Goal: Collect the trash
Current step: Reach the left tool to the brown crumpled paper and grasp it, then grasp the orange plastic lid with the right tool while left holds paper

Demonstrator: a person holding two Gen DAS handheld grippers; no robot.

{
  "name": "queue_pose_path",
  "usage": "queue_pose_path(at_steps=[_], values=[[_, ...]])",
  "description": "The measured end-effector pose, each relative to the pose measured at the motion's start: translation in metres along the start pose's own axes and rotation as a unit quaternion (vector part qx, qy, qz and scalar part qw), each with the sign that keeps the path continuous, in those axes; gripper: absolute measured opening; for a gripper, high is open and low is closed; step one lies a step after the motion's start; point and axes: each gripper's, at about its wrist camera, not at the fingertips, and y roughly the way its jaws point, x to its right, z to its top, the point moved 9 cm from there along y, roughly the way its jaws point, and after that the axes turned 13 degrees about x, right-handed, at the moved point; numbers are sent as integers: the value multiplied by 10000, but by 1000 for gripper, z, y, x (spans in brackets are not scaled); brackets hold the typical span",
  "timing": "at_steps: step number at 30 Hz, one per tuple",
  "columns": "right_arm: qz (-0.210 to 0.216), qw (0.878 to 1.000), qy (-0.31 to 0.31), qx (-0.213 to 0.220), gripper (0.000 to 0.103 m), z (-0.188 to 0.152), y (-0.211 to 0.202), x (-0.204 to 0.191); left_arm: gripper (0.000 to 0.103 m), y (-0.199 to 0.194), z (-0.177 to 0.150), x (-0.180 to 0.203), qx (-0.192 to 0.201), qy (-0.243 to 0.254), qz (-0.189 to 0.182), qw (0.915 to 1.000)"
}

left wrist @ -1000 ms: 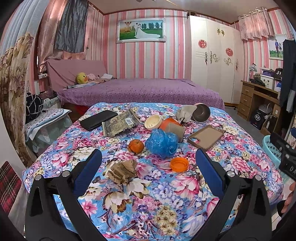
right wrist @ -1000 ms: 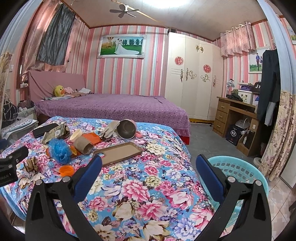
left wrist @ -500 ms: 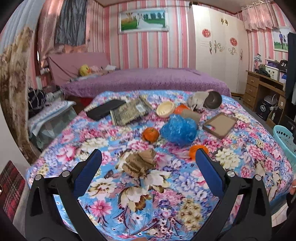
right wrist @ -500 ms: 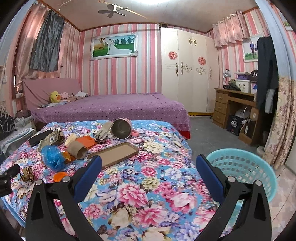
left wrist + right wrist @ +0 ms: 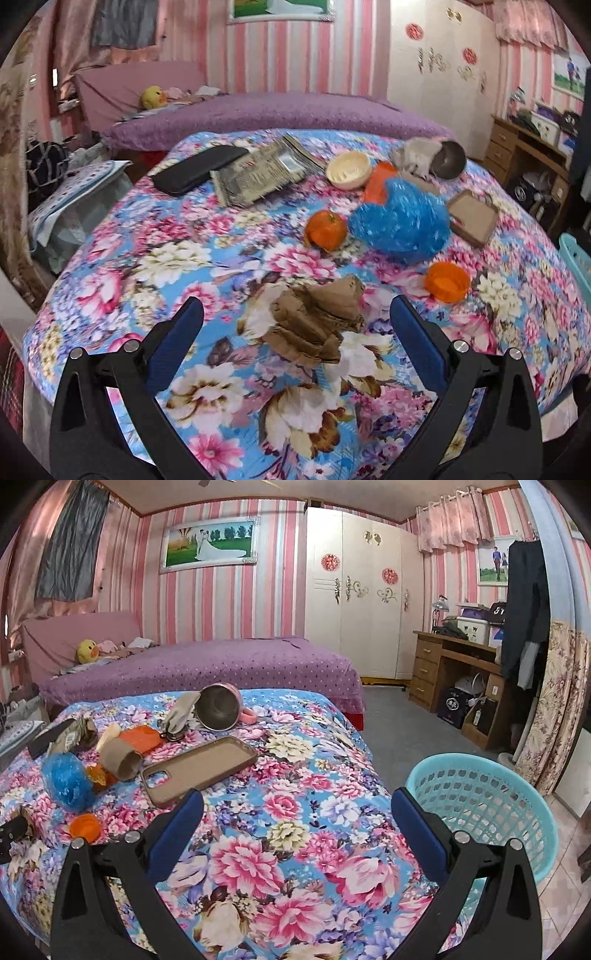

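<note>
We're on approach step: left gripper (image 5: 295,325) spread wide, empty, crumpled brown paper wad (image 5: 314,325) just ahead, btwn fingers but untouched. Next move, we reckon: push fwd, close on soft creased lump. Right gripper (image 5: 295,819) also wide, empty, over floral cloth; teal perforated plastic basket (image 5: 480,805) just to its right.

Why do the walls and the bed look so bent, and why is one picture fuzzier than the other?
Both views use fisheye lenses, so the straight wall stripes bow outward and the corners go black. The left wrist view is smeared, seemingly by motion: the blue bag and orange fruit look soft. The right wrist view is sharp, evenly lit, with little glare.
</note>
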Motion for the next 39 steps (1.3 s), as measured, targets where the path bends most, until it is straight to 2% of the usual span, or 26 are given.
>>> queue_pose_path(at_steps=[2, 4, 6, 8, 11, 14, 17, 19, 25, 29, 31, 32, 34, 35, 39], values=[[48, 10000, -22, 18, 99, -1, -1, -5, 92, 6, -5, 8, -170, -86, -267, 9995], [113, 9999, -40, -9, 99, -4, 0, -13, 80, 9, -9, 13, -256, -31, -396, 9989], [192, 9997, -55, -137, 99, -9, 3, -24, 60, 10, -11, 16, -308, 29, -466, 9984], [284, 9993, -22, -243, 99, -14, 4, -35, 51, 10, -10, 14, -370, -123, -614, 9974], [445, 9986, 8, -300, 99, -19, 3, -54, 49, 8, -8, 4, -407, -416, -717, 9957], [695, 9972, -31, -257, 99, -20, -1, -79, 49, 4, 1, -7, -295, -518, -669, 9960], [973, 9948, -155, -259, 99, -22, -6, -108, 49, -4, 18, -24, 60, -373, -387, 9985], [1172, 9923, -292, -291, 99, -26, -9, -131, 49, -8, 27, -37, 224, -514, -329, 9979], [1511, 9855, -553, -547, 97, -44, -4, -182, 49, -6, 36, -63, 358, -749, -179, 9964], [1606, 9824, -557, -769, 81, -55, 1, -196, 49, -11, 38, -65, 450, -749, -194, 9960], [1614, 9805, -624, -930, 66, -61, 6, -201, 49, -11, 36, -65, 443, -683, -163, 9965], [1650, 9792, -619, -1003, 61, -63, 8, -201, 49, -10, 36, -65, 437, -679, -160, 9966], [1734, 9767, -559, -1138, 44, -68, 11, -202, 49, -11, 37, -66, 449, -731, -181, 9961], [1801, 9752, -505, -1186, 40, -70, 12, -202, 49, -11, 37, -66, 455, -780, -207, 9957], [1927, 9740, -290, -1155, 40, -67, 11, -198, 49, -10, 38, -59, 441, -770, -203, 9958]])
